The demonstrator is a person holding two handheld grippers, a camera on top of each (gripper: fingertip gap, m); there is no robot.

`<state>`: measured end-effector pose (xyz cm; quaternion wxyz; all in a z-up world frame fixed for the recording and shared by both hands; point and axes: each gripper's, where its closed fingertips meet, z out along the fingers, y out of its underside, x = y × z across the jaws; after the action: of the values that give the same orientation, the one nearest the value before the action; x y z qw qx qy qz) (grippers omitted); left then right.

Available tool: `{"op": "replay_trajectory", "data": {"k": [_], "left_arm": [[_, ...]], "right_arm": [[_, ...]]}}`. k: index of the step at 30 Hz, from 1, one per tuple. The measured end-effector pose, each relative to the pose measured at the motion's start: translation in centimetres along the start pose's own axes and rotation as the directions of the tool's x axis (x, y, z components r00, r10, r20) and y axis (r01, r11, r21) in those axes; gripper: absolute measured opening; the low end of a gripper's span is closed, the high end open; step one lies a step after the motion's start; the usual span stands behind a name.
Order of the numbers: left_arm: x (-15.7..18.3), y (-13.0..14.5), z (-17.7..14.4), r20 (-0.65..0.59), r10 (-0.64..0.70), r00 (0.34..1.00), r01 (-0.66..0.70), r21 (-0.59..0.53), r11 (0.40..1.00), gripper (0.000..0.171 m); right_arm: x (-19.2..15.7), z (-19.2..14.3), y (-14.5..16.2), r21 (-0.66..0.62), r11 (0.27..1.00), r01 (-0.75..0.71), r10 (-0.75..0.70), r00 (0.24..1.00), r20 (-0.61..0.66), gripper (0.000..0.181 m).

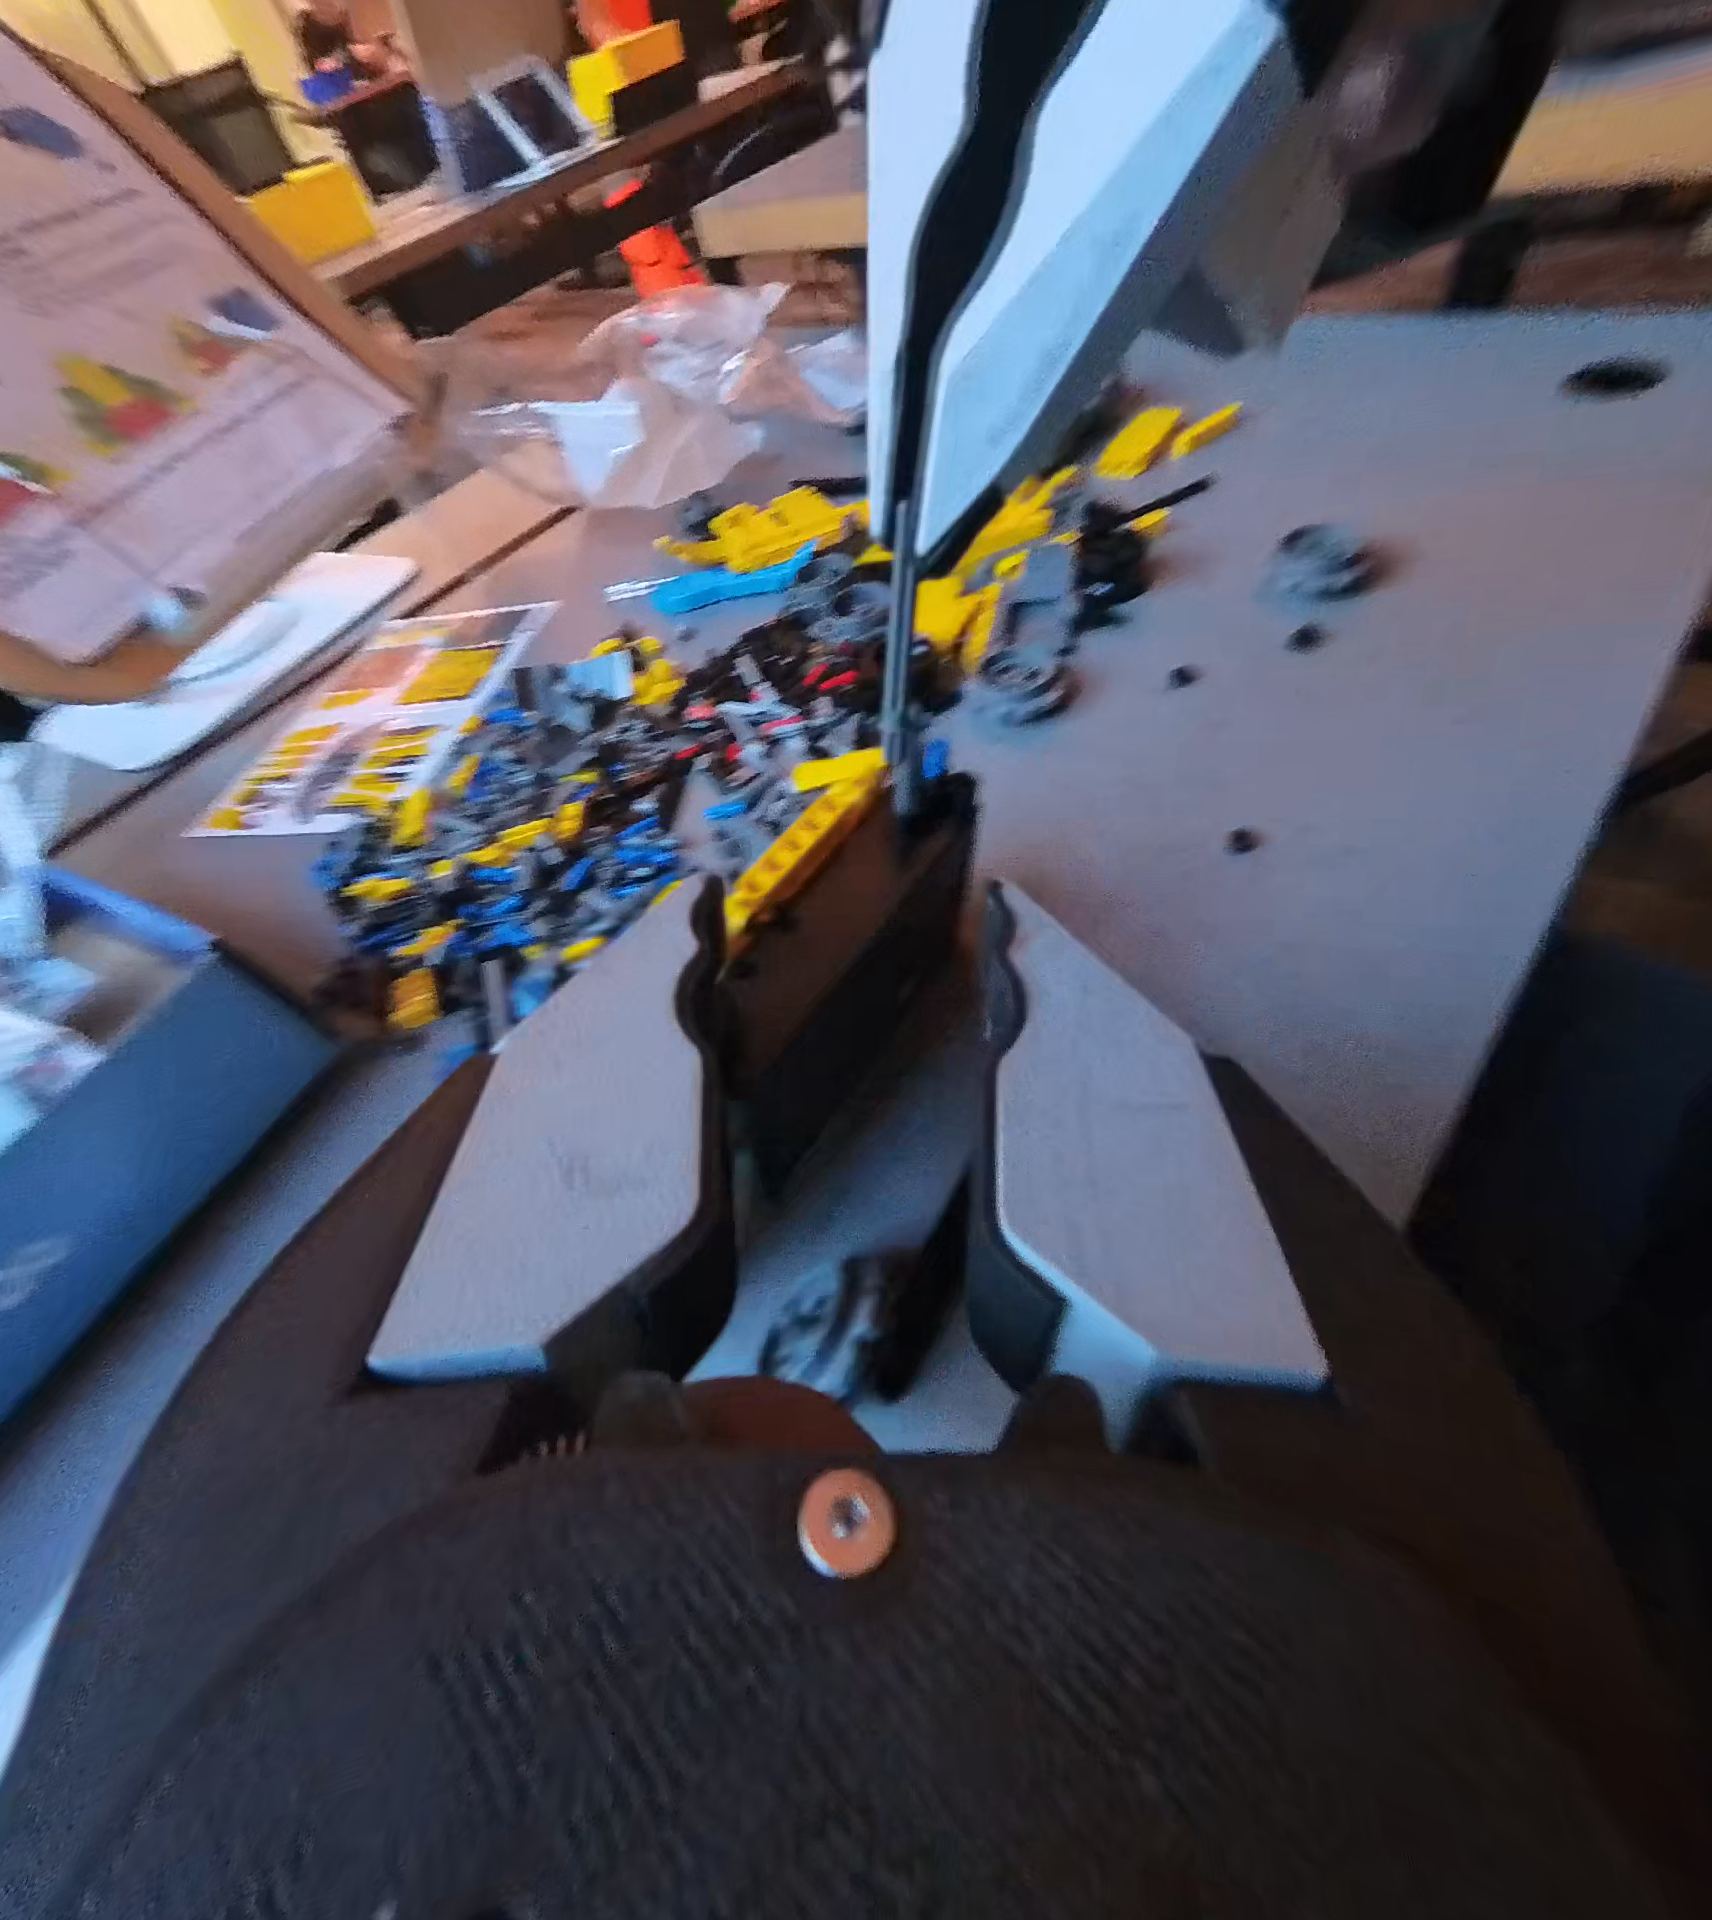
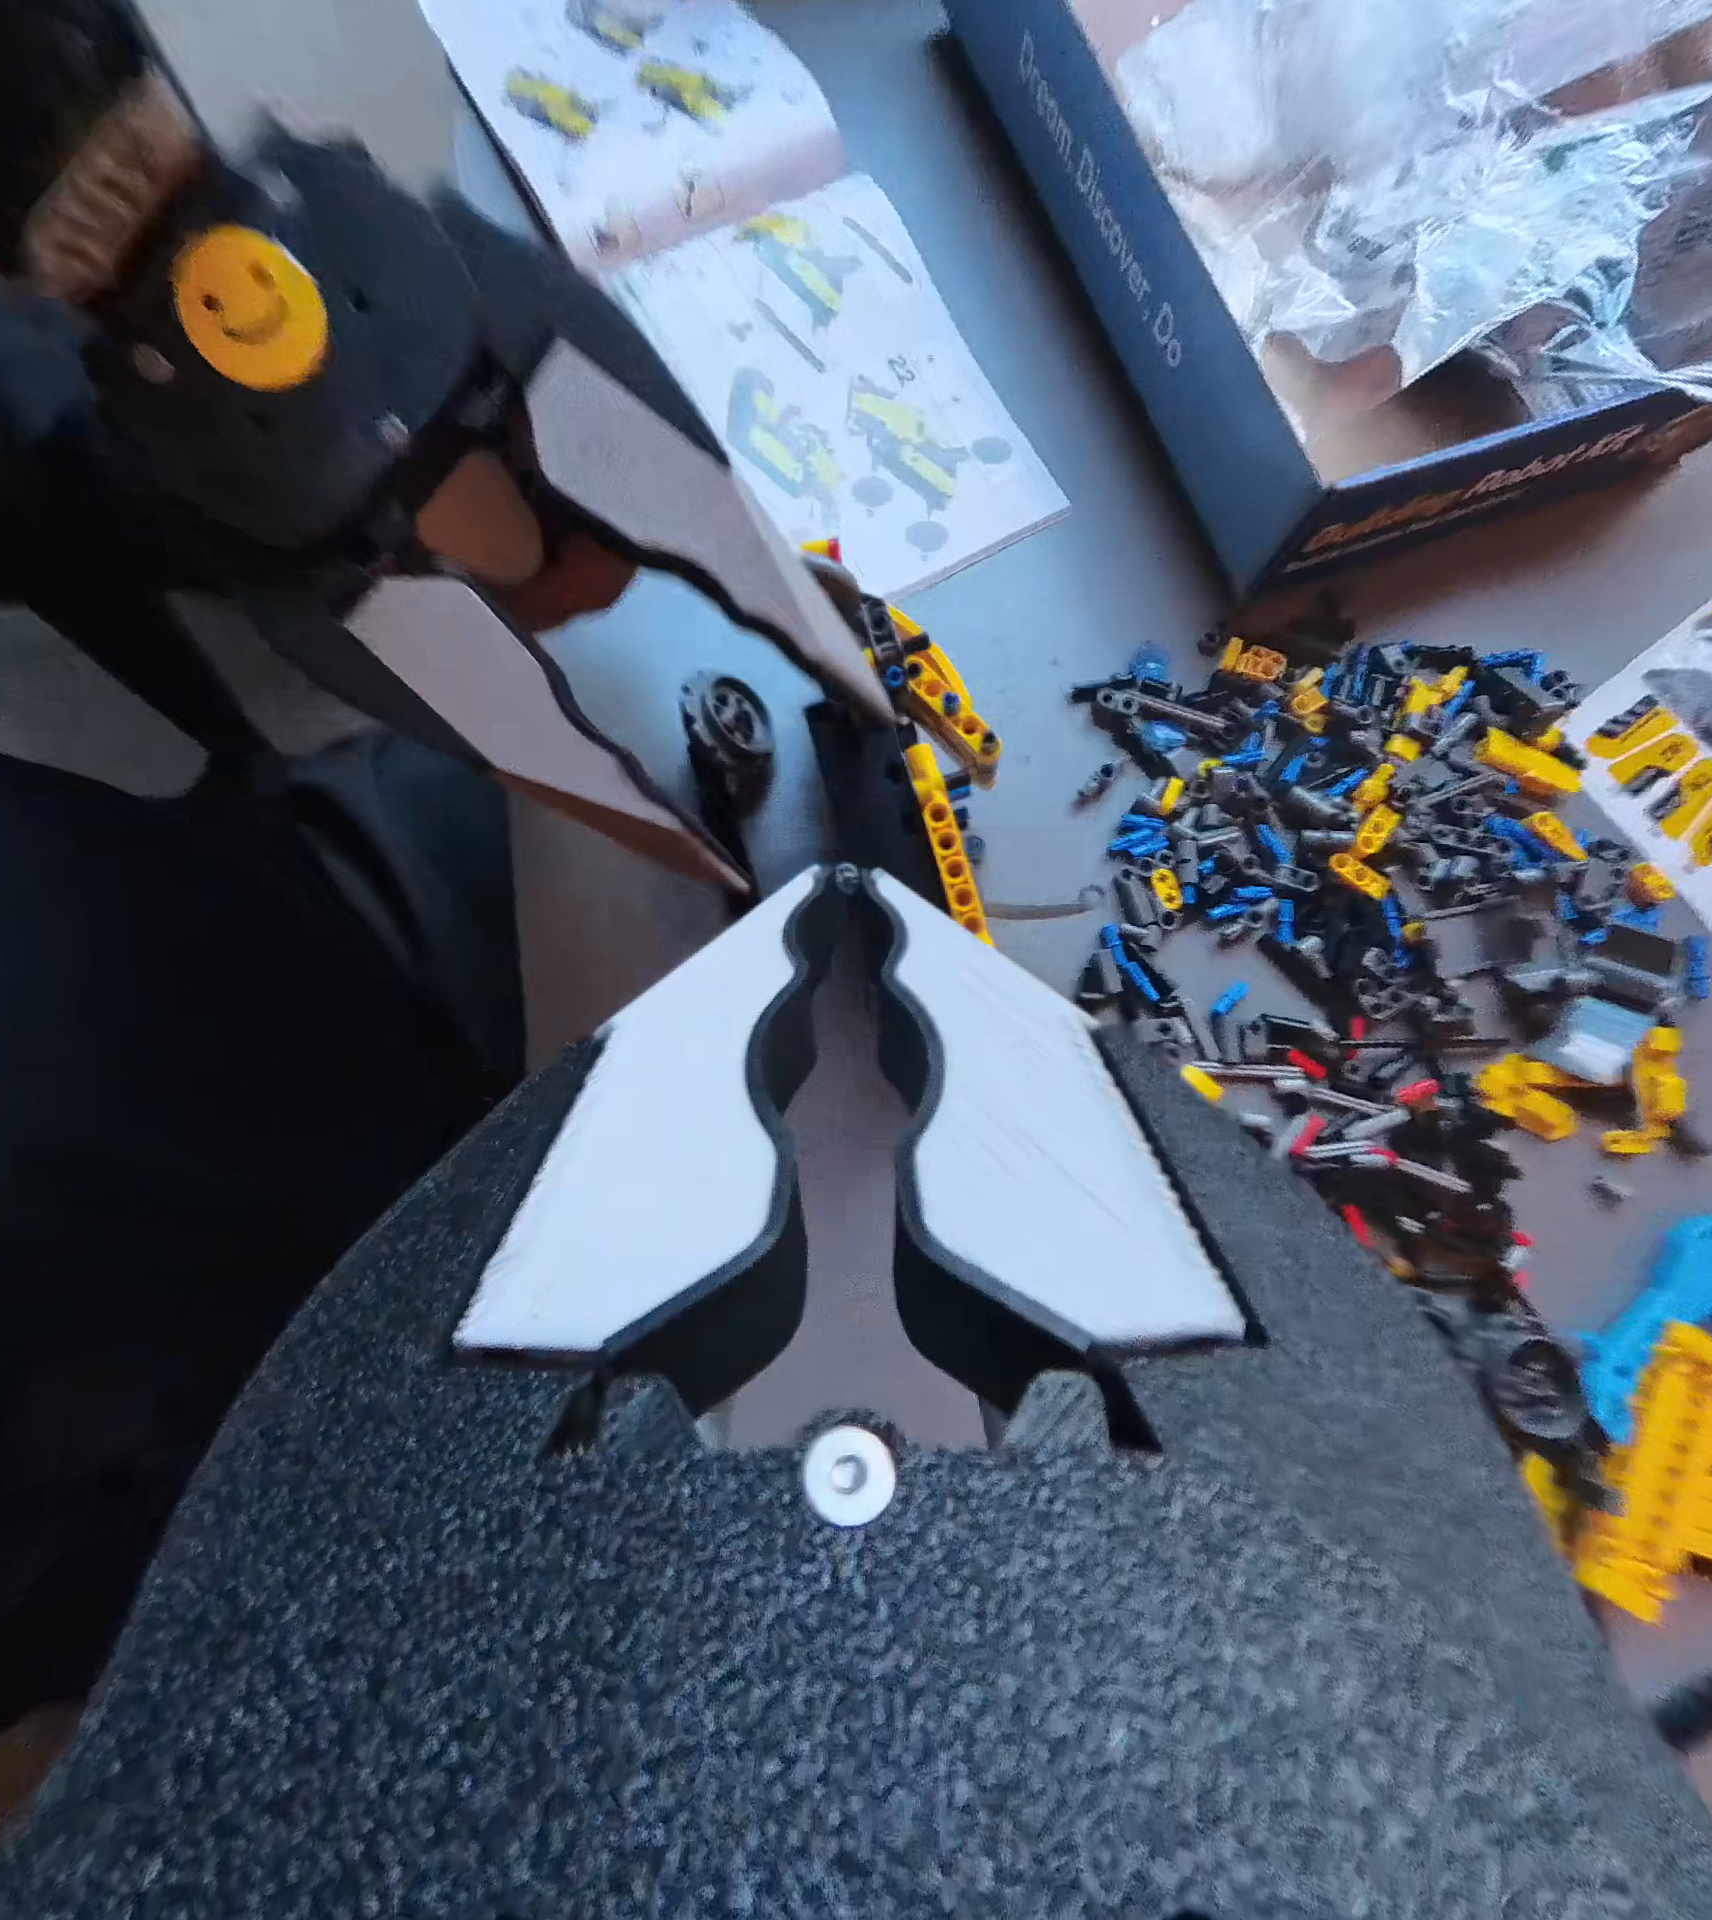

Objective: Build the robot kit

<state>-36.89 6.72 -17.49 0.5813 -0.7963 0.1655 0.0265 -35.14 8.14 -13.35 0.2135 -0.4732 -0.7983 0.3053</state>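
We've got the left gripper (image 1: 847,925) clamping a black-and-yellow brick assembly (image 1: 831,914), held above the grey table (image 1: 1351,727). The right gripper (image 2: 844,878) comes in over that assembly, tips pressed together on a thin grey axle (image 1: 899,644) standing on its top end. Beyond the assembly we see the loose brick pile (image 2: 1371,883), beside it the instruction booklet (image 2: 831,343) and dark box (image 2: 1143,291).

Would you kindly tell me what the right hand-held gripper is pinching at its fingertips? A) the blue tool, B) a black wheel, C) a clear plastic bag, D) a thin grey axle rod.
D: the right hand-held gripper is shut on a thin grey axle rod, which runs down into the black and yellow assembly in the left hand-held gripper.
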Motion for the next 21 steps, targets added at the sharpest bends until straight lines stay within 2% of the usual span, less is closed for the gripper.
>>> {"op": "replay_trajectory", "data": {"k": [3, 5, 7, 9, 12, 13, 15, 21], "left_arm": [[-1.4, 0.7, -0.6, 0.033, 0.072, 0.997, -0.07, -0.063, 0.996, 0.061], [-2.1, 1.4, -0.4, 0.009, 0.076, 0.997, -0.074, -0.128, 0.989, 0.074], [-2.5, 2.8, 0.0, -0.063, 0.083, 0.995, -0.095, -0.233, 0.968, 0.076], [-3.2, 4.0, 0.5, -0.102, 0.11, 0.989, -0.136, -0.306, 0.942, 0.074], [-2.8, 4.9, 1.0, -0.208, 0.103, 0.973, -0.172, -0.354, 0.919, 0.062], [-2.8, 5.3, 1.3, -0.228, 0.095, 0.969, -0.177, -0.37, 0.912, 0.062], [-3.4, 5.4, 1.8, -0.236, 0.1, 0.967, -0.186, -0.379, 0.906, 0.05], [-4.0, 5.4, 2.6, -0.351, -0.133, 0.927, -0.038, -0.44, 0.897, 0.048]], "right_arm": [[0.7, 1.3, 0.8, -0.133, 0.986, 0.097, -0.105, 0.993, -0.056, 0.003], [0.8, 2.0, 1.3, -0.183, 0.977, 0.111, -0.123, 0.991, -0.053, 0.003], [0.9, 2.5, 1.7, -0.21, 0.971, 0.113, -0.124, 0.992, -0.04, 0.003], [1.1, 2.7, 2.0, -0.226, 0.968, 0.11, -0.121, 0.992, -0.035, 0.003], [1.5, 2.9, 2.5, -0.246, 0.964, 0.099, -0.108, 0.994, -0.023, 0.003], [1.7, 3.0, 2.6, -0.251, 0.964, 0.093, -0.1, 0.995, -0.015, 0.003], [1.9, 3.1, 2.7, -0.25, 0.965, 0.079, -0.078, 0.997, 0.014, 0.003], [4.3, 3.1, 2.3, -0.271, 0.963, -0.002, 0.027, 0.996, 0.086, 0.003]]}}
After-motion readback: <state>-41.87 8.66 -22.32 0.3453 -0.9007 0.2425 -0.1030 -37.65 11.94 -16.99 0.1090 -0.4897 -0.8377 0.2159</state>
